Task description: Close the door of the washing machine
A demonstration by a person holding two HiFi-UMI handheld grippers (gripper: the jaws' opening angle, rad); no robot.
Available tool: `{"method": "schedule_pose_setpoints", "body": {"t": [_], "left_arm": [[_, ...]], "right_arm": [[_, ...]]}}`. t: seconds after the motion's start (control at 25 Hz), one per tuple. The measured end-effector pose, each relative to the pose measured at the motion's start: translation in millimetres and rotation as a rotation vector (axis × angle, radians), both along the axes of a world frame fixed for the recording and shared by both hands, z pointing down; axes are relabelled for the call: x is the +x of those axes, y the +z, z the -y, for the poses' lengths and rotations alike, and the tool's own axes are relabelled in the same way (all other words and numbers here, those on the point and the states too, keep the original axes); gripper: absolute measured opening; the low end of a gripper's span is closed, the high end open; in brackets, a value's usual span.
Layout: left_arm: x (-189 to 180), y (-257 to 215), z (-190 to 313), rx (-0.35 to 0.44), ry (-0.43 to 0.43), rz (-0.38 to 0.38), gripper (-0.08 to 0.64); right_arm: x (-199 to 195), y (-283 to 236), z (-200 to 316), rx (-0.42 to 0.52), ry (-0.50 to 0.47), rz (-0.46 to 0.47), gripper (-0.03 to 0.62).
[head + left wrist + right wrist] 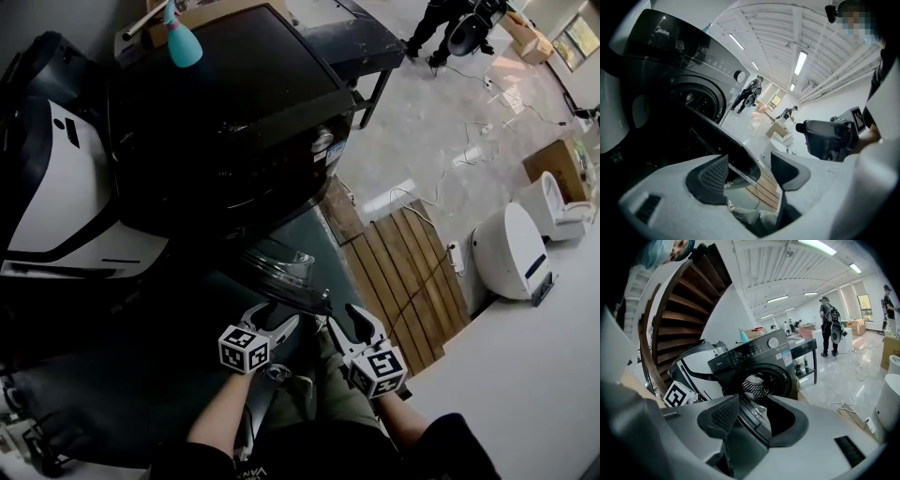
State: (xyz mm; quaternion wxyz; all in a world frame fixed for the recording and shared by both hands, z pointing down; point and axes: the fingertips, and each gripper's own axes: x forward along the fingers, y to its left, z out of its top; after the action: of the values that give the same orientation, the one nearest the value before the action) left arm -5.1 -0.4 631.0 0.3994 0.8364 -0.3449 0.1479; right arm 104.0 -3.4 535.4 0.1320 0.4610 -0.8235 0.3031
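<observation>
Open door jutting from washer front, bare floor at right

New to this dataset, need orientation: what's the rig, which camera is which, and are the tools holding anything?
There is no robot here. A person holds a two-jaw tool in each hand. The head view comes from a camera on the person's head and looks steeply down. It shows the left tool and the right tool at the bottom, each carrying a marker cube. The other two views come from cameras that ride on the tools and look along their jaws.

In front stands a dark front-loading washing machine with its door swung open. A teal bottle stands on top near the back.

Both tools are at the door, and its rim runs between each pair of jaws. The jaws stand apart, though, so nothing is gripped.
</observation>
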Motion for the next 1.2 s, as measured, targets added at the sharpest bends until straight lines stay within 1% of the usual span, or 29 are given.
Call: {"method": "schedule_pose_setpoints", "body": {"t": [0.24, 0.4, 0.6, 0.76, 0.84, 1.0, 1.2], "left_arm": [[17.6, -0.4, 38.4, 0.007, 0.044, 0.018, 0.282], [25.6, -0.8, 64.4, 0.017, 0.063, 0.029, 0.261], [30.3, -0.7, 93.8, 0.049, 0.071, 0.063, 0.247], [34.0, -0.2, 114.7, 0.064, 0.063, 0.079, 0.236], [35.3, 0.5, 125.0, 0.074, 0.056, 0.091, 0.229], [33.2, 0.1, 143.3, 0.089, 0.02, 0.096, 0.208], [33.2, 0.0, 166.2, 0.112, -0.035, 0.091, 0.204]], "right_arm": [[20.4, 12.2, 35.0, -0.012, 0.034, -0.013, 0.169], [33.7, 28.3, 58.8, -0.032, 0.068, -0.033, 0.166], [36.2, 52.2, 85.5, -0.06, 0.064, -0.037, 0.163], [37.7, 68.8, 109.4, -0.065, 0.039, -0.048, 0.16], [39.9, 78.3, 120.9, -0.078, 0.042, -0.049, 0.158], [37.9, 99.1, 141.4, -0.115, 0.056, -0.032, 0.147], [28.6, 121.1, 169.4, -0.132, 0.063, -0.007, 0.136]]}}
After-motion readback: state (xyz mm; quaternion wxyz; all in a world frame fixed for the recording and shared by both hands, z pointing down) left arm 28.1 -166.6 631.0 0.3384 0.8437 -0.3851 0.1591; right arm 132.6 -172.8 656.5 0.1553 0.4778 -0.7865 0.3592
